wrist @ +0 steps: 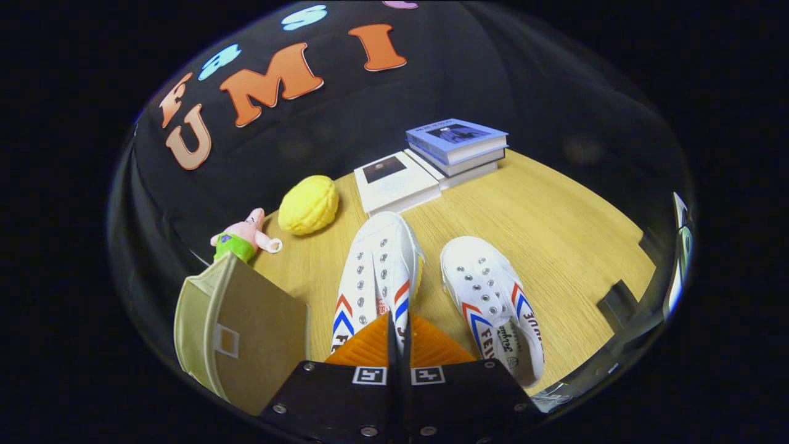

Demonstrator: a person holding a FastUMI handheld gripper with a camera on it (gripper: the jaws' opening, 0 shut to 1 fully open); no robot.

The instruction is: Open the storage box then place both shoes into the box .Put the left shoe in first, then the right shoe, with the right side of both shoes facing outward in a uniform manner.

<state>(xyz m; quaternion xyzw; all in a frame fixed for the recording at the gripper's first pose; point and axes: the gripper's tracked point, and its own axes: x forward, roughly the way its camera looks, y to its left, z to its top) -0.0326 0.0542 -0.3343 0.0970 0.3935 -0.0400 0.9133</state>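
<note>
Two white canvas shoes with red and blue chevrons sit on the wooden table (555, 228), toes pointing away from me. My gripper (397, 327) is shut on the heel rim of the shoe on the left (377, 265), whose thin back edge is pinched between the fingers. The other shoe (487, 296) lies just right of the fingers, untouched, with its opening facing up. The beige storage box (246, 333) stands left of the fingers, a flat brown panel with a small label window turned towards me. I cannot see into the box.
Beyond the shoes lie a white book (394, 179) and a stack of books with a blue one on top (456, 145). A yellow bumpy toy (308, 205) and a pink figure (243, 237) sit behind the box. A dark block (619, 302) stands at the table's right edge.
</note>
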